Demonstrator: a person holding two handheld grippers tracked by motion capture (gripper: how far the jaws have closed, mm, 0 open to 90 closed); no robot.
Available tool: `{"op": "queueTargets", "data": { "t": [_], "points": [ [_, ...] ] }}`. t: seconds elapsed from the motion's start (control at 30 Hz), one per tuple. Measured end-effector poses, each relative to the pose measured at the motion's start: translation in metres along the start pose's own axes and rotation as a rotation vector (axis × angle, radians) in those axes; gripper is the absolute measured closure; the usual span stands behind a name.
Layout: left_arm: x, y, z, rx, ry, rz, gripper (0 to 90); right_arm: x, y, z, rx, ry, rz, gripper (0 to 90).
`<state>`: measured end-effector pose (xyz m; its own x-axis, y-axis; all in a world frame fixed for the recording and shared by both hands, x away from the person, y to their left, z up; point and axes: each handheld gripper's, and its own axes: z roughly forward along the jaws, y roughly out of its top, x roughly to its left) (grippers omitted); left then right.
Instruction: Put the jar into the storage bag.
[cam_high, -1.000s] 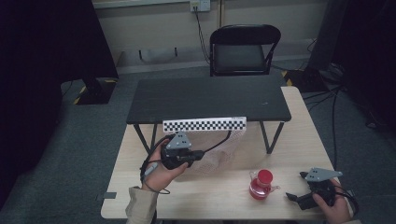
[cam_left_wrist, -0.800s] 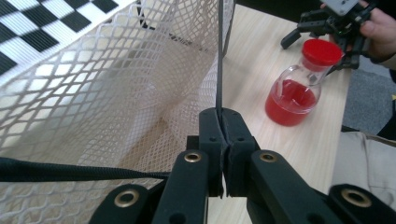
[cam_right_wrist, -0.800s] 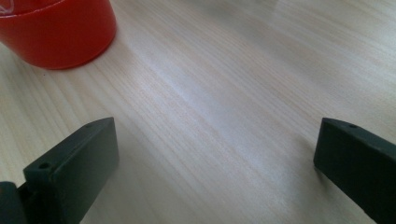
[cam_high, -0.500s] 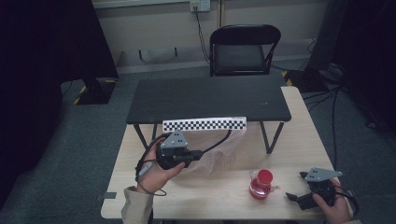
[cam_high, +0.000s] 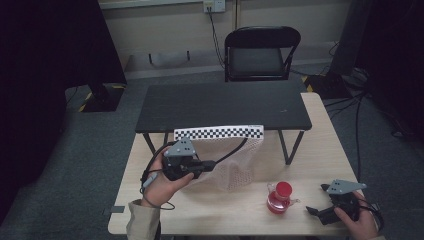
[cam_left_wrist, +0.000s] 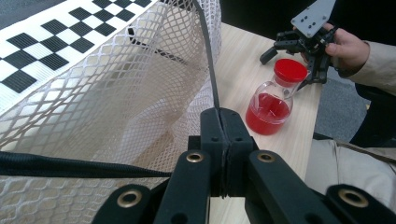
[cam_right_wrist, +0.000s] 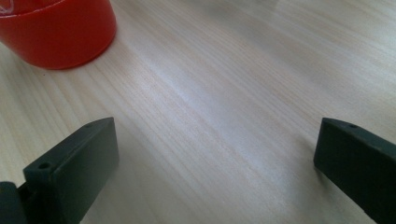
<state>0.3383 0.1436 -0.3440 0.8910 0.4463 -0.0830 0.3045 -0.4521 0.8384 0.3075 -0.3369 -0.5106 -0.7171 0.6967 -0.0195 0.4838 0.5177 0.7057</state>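
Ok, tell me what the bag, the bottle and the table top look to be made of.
Bag: soft white mesh, probably synthetic; open diamond holes, limp folds, a black trim band pinched in the shut left gripper.
Bottle: clear glass or hard plastic, glossy with highlights; red liquid inside; smooth red cap, likely plastic.
Table top: pale wood or wood-look laminate; fine straight grain, faint satin sheen.

Mesh bag, white net, black trim strap

Slumped open on the wooden table, rim strap lifted; checkered board just behind it.
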Motion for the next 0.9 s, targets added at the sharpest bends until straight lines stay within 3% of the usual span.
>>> {"op": "queueTargets", "data": {
  "t": [0.53, 0.67, 0.9],
  "points": [
    [0.004, -0.003, 0.002, 0.01, -0.02, -0.03, 89.5, 0.002, 0.0, 0.0, -0.008, 0.017, 0.0, 1.0],
    [0.005, -0.004, 0.002, 0.01, -0.025, -0.036, 89.6, 0.005, 0.002, -0.003, -0.056, 0.07, 0.047, 3.1],
    [0.005, -0.005, 0.004, 0.02, -0.028, -0.037, 89.5, 0.012, 0.012, -0.014, -0.14, 0.126, 0.052, 2.5]
  ]
}}
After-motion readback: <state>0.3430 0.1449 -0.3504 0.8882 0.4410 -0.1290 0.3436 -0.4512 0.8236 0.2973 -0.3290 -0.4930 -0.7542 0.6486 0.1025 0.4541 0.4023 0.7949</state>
